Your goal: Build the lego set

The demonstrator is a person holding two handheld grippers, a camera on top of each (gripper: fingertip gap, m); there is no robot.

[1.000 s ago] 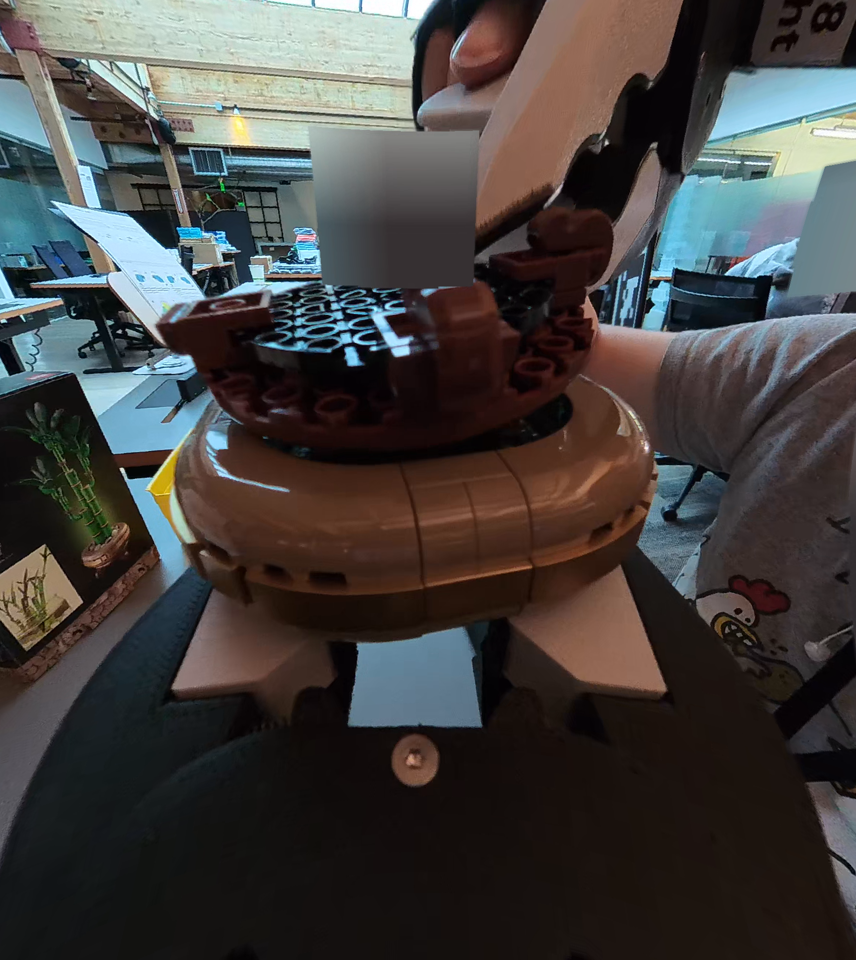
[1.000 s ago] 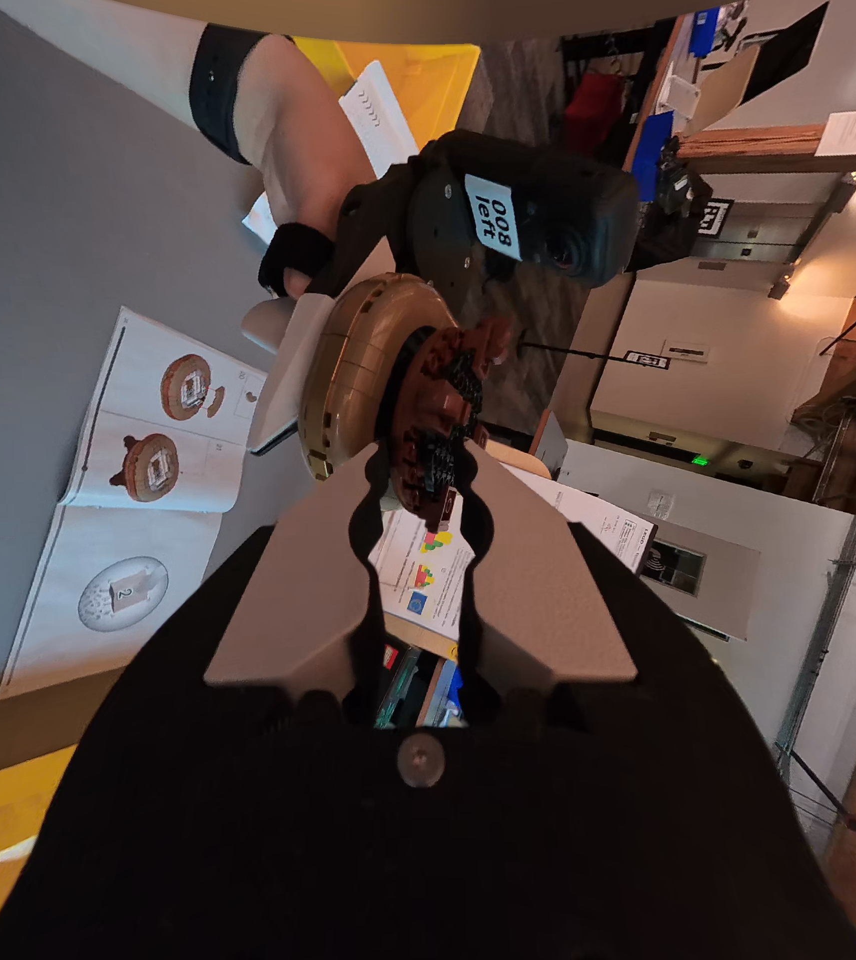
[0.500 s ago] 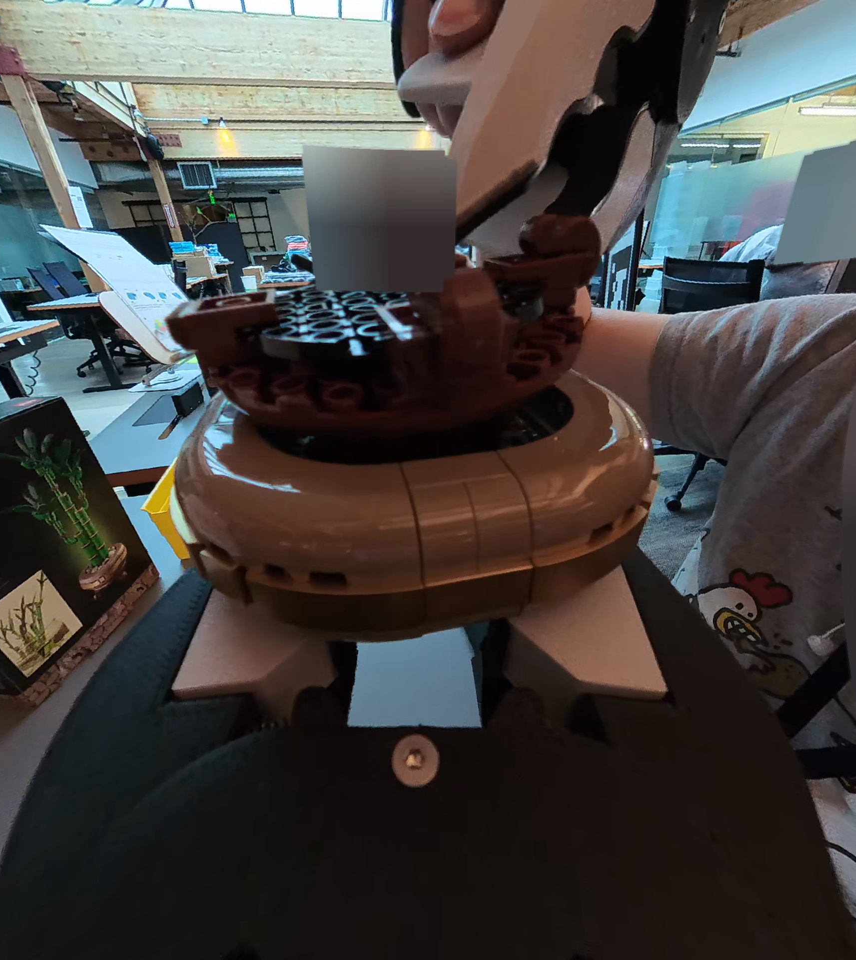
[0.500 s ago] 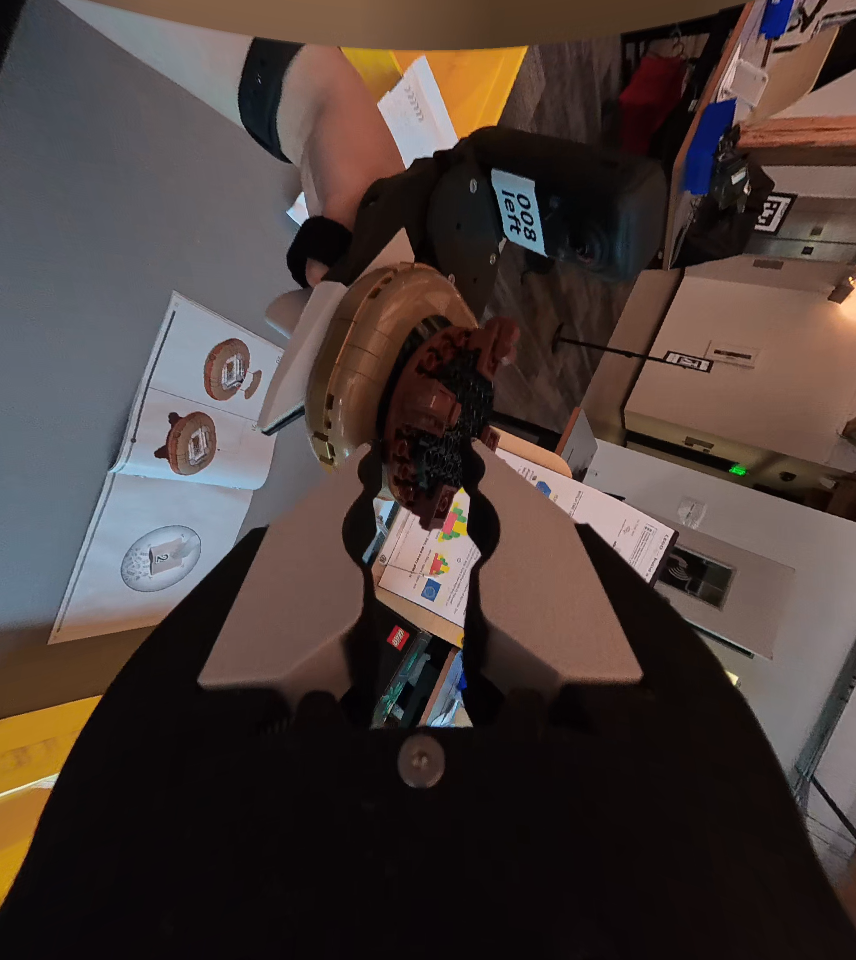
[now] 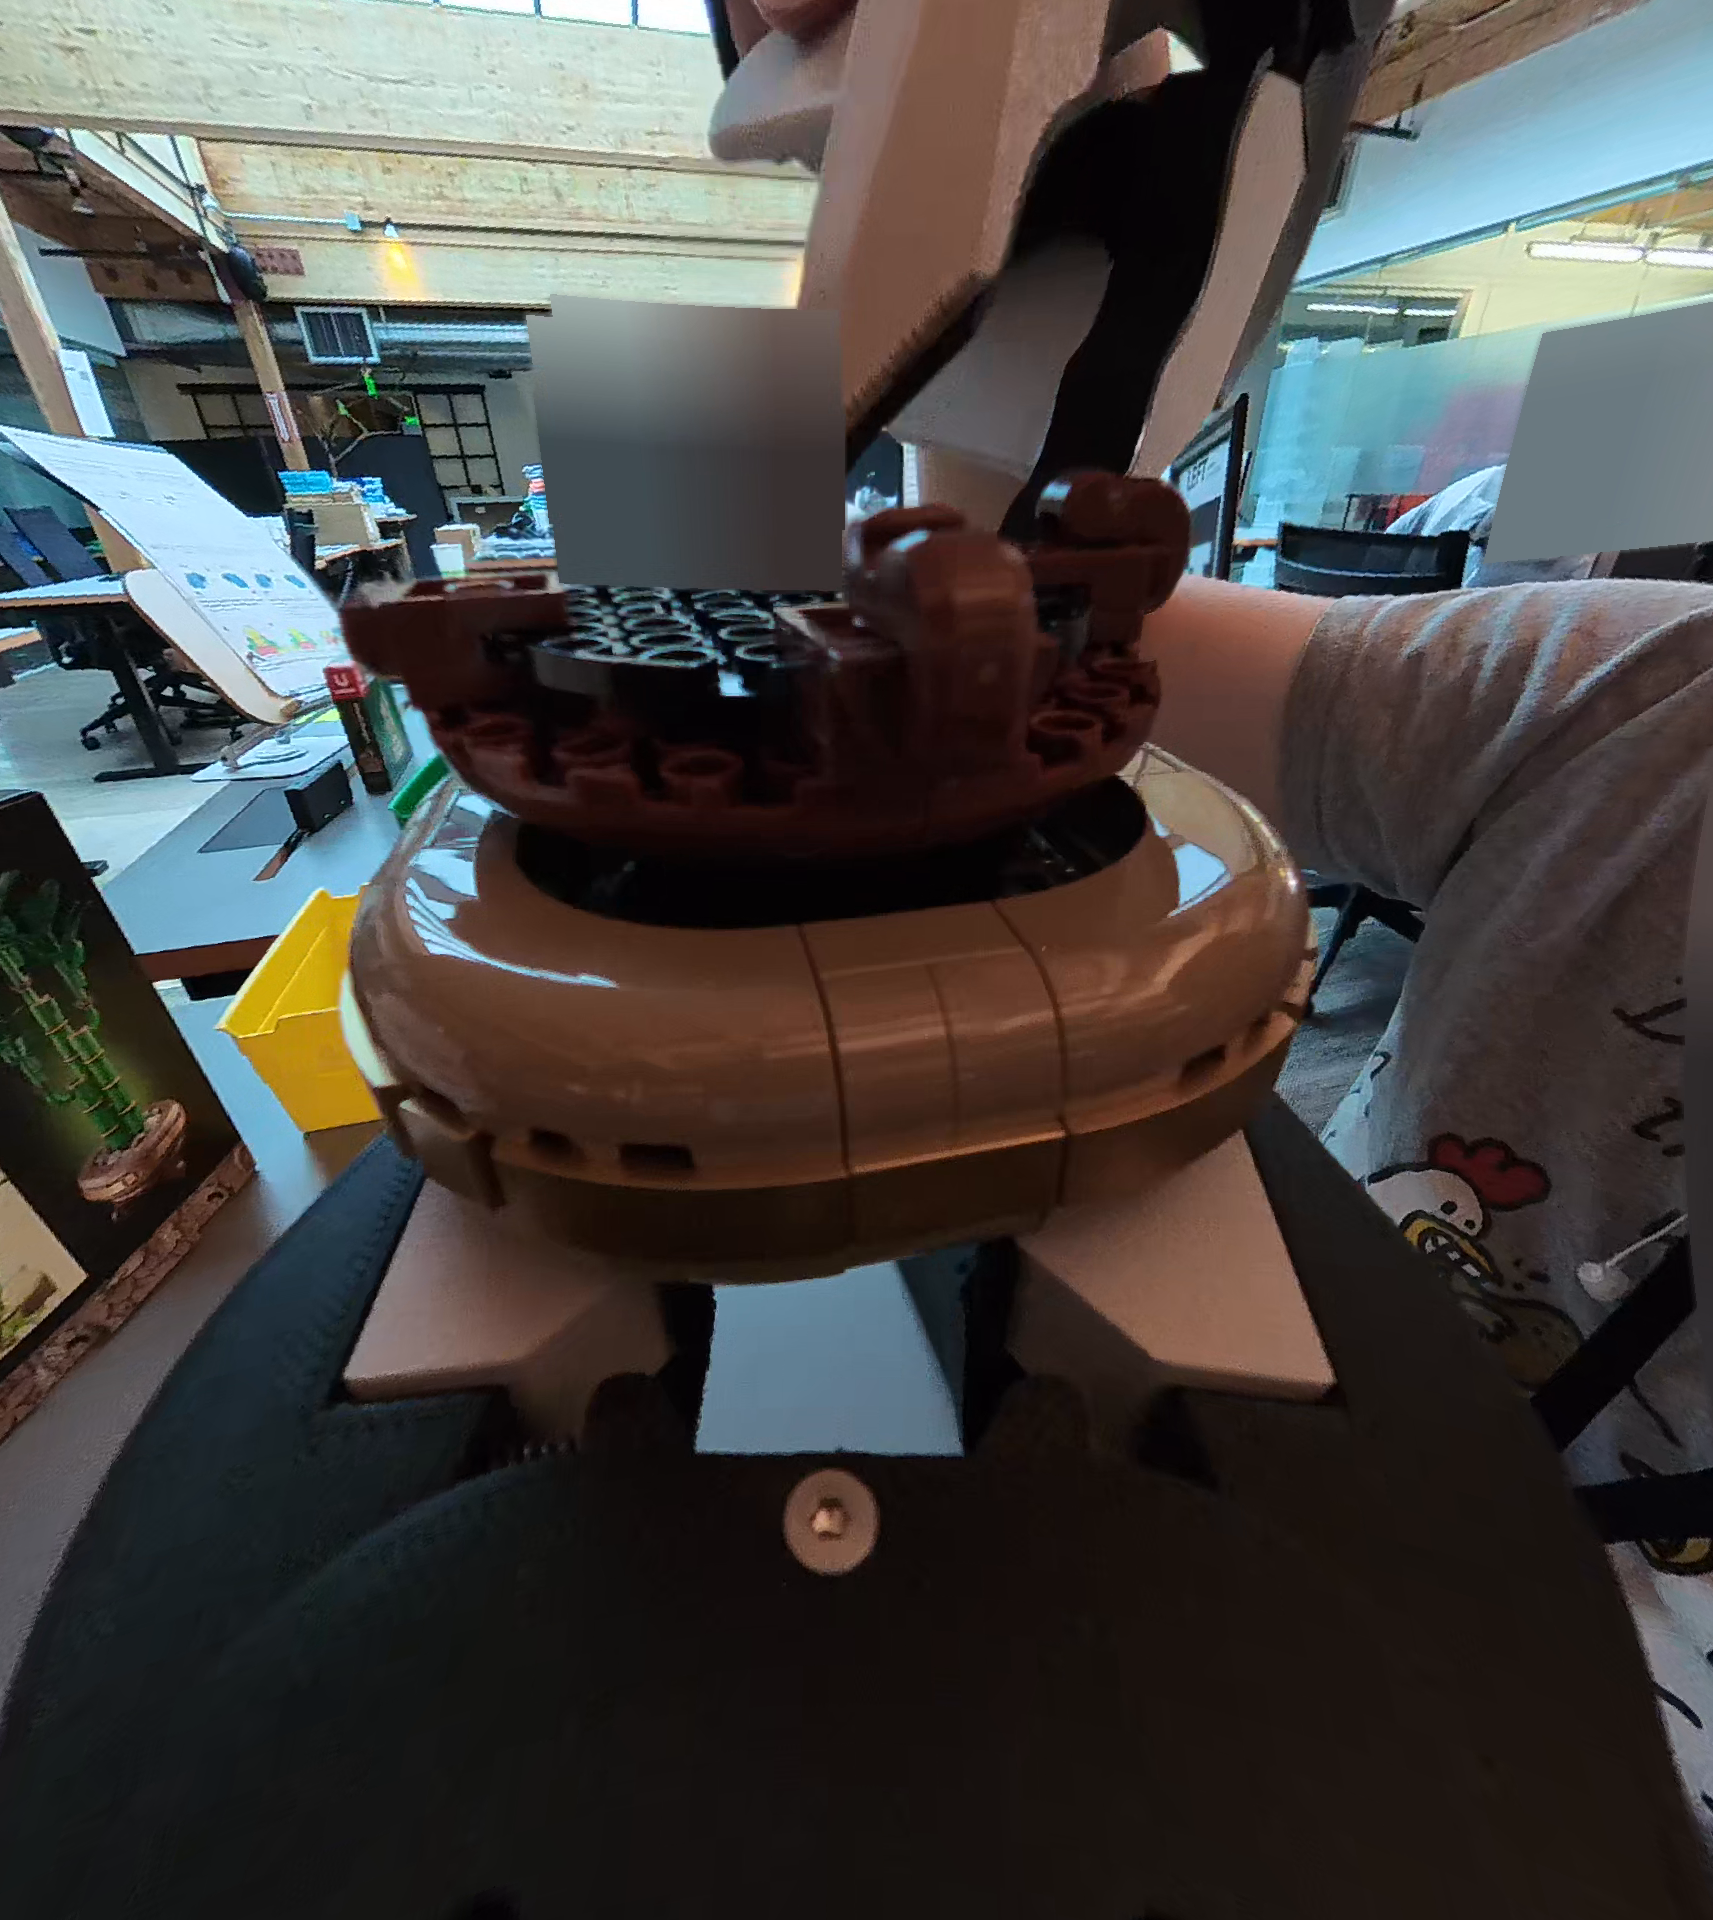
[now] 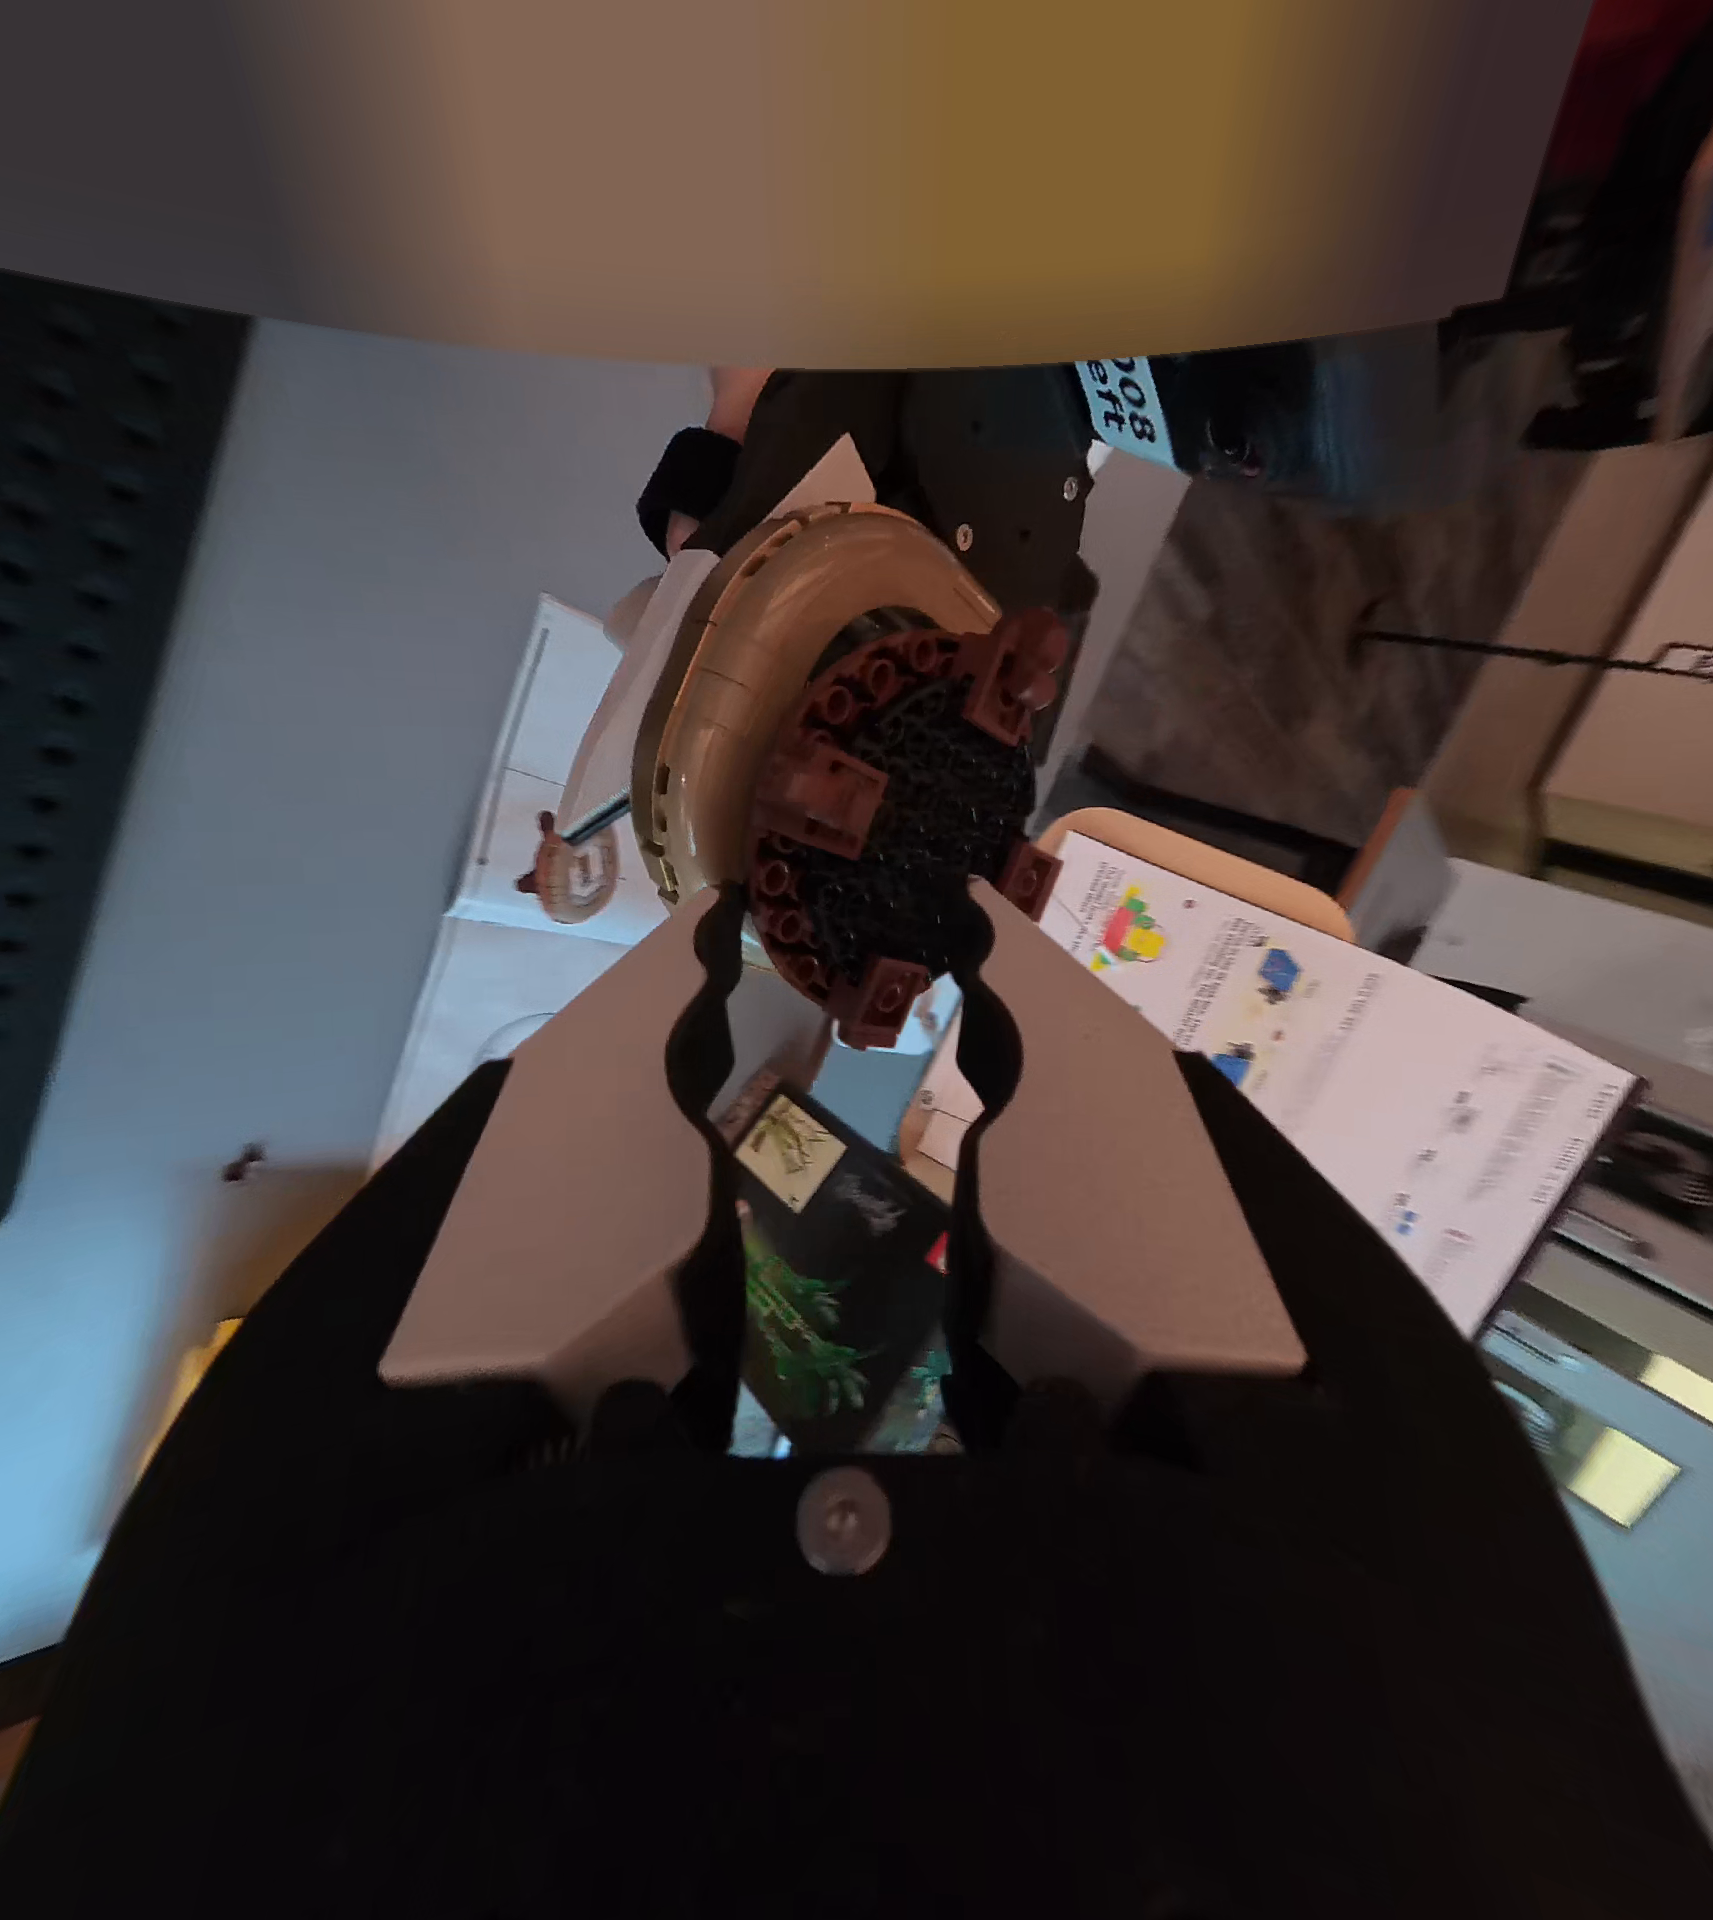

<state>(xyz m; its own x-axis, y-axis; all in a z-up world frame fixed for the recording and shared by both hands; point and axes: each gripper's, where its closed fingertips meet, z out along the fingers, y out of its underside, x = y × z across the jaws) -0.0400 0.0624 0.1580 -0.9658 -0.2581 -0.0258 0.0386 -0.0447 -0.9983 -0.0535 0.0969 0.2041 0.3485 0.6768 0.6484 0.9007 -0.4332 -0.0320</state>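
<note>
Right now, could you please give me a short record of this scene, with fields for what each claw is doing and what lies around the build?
held piece: round tan lego pot with a reddish-brown and black studded disc on top
left claw: shut on the pot's lower rim
right claw: open, tips either side of the disc's edge
disc seating: tilted on the pot, not flush
background: dark lego box with a bamboo picture, yellow plastic bin
paper: open instruction booklet on the grey table

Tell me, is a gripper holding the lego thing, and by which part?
Yes. The left gripper clamps the lego pot by its tan outer ring, low on the side. The right gripper is open, holding nothing.
</note>
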